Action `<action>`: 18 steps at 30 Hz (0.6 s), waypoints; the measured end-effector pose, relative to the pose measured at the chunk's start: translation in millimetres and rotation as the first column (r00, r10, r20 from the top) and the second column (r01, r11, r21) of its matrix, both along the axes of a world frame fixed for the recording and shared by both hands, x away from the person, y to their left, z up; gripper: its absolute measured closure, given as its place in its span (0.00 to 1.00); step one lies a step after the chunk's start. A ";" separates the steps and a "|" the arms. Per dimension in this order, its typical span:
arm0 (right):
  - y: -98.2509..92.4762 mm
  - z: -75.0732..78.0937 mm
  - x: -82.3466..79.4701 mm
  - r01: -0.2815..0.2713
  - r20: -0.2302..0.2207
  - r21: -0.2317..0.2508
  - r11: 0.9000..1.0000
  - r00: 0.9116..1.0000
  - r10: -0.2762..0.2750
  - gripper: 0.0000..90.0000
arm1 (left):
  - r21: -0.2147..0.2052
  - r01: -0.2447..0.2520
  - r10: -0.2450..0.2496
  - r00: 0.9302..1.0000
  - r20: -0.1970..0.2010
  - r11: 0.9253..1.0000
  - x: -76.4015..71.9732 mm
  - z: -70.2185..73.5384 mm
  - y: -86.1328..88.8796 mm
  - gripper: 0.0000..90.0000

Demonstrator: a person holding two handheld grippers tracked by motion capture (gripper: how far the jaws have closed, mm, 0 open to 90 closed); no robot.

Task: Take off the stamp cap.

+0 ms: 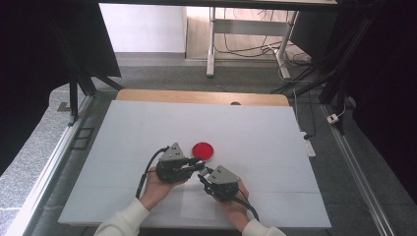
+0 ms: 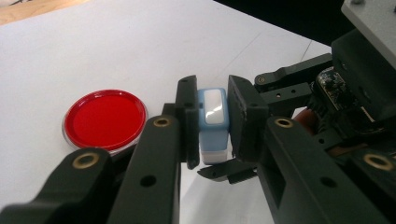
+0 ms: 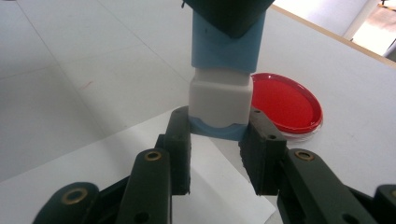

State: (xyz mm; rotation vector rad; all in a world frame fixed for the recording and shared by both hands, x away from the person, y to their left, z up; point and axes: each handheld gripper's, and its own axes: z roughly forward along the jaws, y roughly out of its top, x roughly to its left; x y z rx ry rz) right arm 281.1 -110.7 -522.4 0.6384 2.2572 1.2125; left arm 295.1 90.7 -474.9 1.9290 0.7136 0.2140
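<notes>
A small light-blue stamp-like block [image 2: 213,109] with a white cap [image 3: 219,100] is held just above the white table, between both grippers. My left gripper [image 2: 212,135] is shut on its blue body. My right gripper [image 3: 218,140] comes from the opposite side, its jaws pressed against the blue-rimmed end of the white cap. In the high view the left gripper [image 1: 198,164] and the right gripper [image 1: 203,175] meet tip to tip at the table's near middle. A round red dish [image 1: 202,151] lies flat just beyond them.
A white sheet of paper [image 1: 196,204] lies on the table [image 1: 123,147] under and in front of the grippers. The table's wooden far edge [image 1: 196,96] shows at the back. Dark frame posts stand at both sides.
</notes>
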 end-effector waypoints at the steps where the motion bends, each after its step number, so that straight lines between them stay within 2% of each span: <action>1: -0.1 -0.3 0.1 0.001 -0.008 0.013 1.000 1.000 0.000 0.72 | 0.000 0.001 -0.001 1.000 0.002 1.000 0.0 0.2 0.2 0.83; 4: -0.7 -0.3 -0.3 0.008 -0.034 0.050 0.999 0.999 -0.006 0.72 | -0.006 -0.001 0.001 1.000 0.004 1.000 -0.3 0.7 0.7 0.83; 6: -1.0 -0.6 -0.6 0.014 -0.036 0.069 0.998 0.999 -0.012 0.72 | -0.010 -0.003 0.003 1.000 0.003 1.000 -0.4 0.7 0.7 0.83; 10: -1.1 -1.0 -1.8 0.022 -0.036 0.078 0.997 0.999 -0.019 0.72 | -0.012 0.000 0.000 1.000 0.002 1.000 -0.6 1.0 0.9 0.83; 13: -1.0 -1.5 -2.5 0.024 -0.035 0.081 0.996 0.999 -0.022 0.72 | -0.012 0.000 0.000 1.000 0.000 1.000 -0.6 0.9 1.0 0.83; 18: -0.7 -1.8 -2.4 0.015 -0.015 0.050 0.999 1.000 -0.014 0.72 | -0.011 0.003 -0.003 1.000 -0.007 1.000 -0.3 0.7 1.0 0.83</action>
